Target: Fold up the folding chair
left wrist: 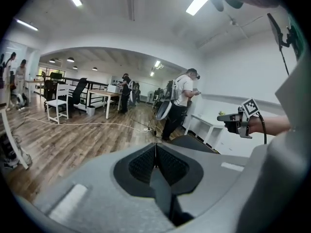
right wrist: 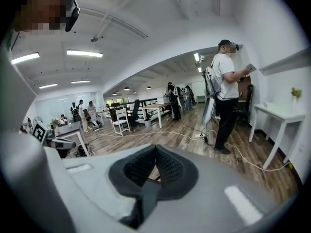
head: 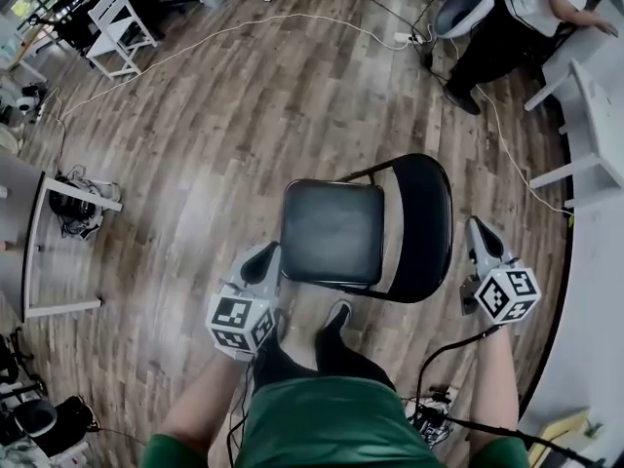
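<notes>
The black folding chair stands unfolded on the wood floor, its square seat (head: 333,230) in front of me and its rounded backrest (head: 421,224) to the right. My left gripper (head: 263,259) is shut and empty, just off the seat's near left corner. My right gripper (head: 480,228) is also shut and empty, apart from the backrest on its right side. In the left gripper view the jaws (left wrist: 155,145) are pressed together, with the backrest's top (left wrist: 194,143) just beyond and the right gripper (left wrist: 234,122) further off. The right gripper view shows its closed jaws (right wrist: 155,148) and, at far left, the left gripper (right wrist: 54,142).
A person in a white shirt (head: 522,3) stands at the far right by white tables (head: 597,115). A white cable (head: 244,27) runs across the floor. A white chair (head: 117,29) stands far left, and a white table (head: 39,261) is at the left. My shoe (head: 337,315) is under the seat's near edge.
</notes>
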Action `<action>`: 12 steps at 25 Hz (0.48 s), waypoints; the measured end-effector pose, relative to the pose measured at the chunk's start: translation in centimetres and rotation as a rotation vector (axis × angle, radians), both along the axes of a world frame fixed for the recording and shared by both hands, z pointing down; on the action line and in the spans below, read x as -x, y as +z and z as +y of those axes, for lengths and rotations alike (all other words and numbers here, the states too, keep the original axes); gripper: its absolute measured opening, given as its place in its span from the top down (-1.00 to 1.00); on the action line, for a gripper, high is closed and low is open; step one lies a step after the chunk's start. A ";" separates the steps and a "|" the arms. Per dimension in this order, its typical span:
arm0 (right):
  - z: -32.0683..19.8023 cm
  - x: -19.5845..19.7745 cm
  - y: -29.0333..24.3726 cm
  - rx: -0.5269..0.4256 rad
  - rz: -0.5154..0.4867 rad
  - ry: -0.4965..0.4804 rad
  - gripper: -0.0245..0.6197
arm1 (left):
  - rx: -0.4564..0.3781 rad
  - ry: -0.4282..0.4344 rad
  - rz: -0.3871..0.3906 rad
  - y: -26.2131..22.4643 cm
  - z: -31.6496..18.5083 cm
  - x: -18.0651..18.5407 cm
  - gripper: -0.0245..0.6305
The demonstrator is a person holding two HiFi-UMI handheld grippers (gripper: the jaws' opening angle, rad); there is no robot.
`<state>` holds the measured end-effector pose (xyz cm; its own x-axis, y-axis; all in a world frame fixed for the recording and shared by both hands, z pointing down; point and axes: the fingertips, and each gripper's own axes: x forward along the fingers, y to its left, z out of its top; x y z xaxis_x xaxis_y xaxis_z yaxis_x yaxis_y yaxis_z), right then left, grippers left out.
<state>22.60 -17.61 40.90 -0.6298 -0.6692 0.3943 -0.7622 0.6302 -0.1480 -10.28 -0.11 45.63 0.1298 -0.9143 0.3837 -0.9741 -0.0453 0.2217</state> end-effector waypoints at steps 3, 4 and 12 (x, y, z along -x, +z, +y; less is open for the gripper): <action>-1.3 -0.5 1.7 0.039 0.015 -0.019 0.91 | 0.025 -0.014 0.020 2.4 -0.7 0.1 0.89; -1.7 -0.6 2.4 0.050 0.024 -0.024 0.91 | 0.035 -0.018 0.034 3.4 -0.8 0.2 0.89; -4.1 -2.0 8.0 0.208 0.020 0.025 0.91 | 0.153 0.007 0.162 12.1 -0.4 1.8 0.88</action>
